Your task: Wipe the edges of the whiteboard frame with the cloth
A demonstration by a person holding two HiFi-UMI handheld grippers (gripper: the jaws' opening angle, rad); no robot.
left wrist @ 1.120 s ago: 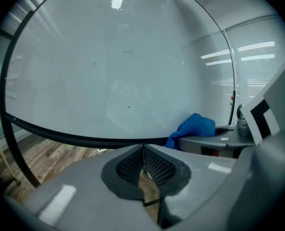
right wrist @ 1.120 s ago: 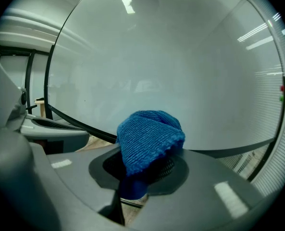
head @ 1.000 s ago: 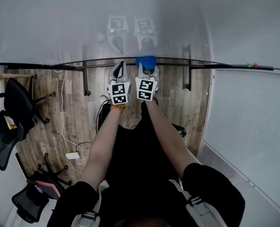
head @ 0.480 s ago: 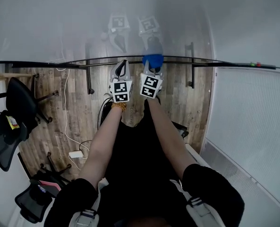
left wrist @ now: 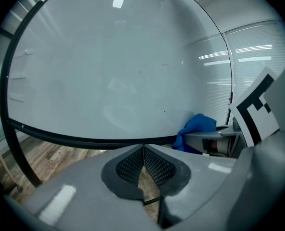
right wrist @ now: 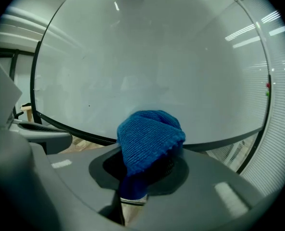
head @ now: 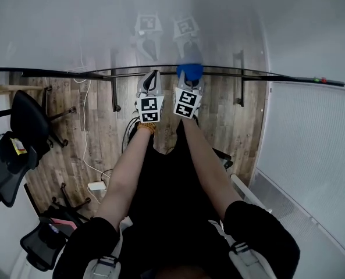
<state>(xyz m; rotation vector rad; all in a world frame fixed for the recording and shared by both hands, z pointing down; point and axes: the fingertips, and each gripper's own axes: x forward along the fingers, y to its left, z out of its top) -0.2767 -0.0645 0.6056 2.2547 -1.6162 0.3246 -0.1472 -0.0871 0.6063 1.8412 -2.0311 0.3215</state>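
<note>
The whiteboard (head: 160,22) fills the upper head view, and its dark bottom frame edge (head: 265,74) runs across the picture. My right gripper (head: 189,81) is shut on a blue cloth (head: 189,71), which it holds against that bottom edge near the middle. In the right gripper view the blue cloth (right wrist: 149,138) bulges out of the jaws and covers part of the frame edge (right wrist: 219,141). My left gripper (head: 150,83) hangs just left of it, shut and empty, its tips (left wrist: 143,150) close to the frame edge (left wrist: 75,138). The cloth (left wrist: 196,129) shows at the right there.
Below the board is a wooden floor (head: 91,138) with black office chairs (head: 21,127) at the left and a white cable with a power adapter (head: 95,186). Two black board legs (head: 115,95) stand under the frame. A white blind (head: 312,150) covers the right side.
Both grippers have slid a little to the right along the bottom frame edge, the cloth still pressed on it. The view has shifted slightly.
</note>
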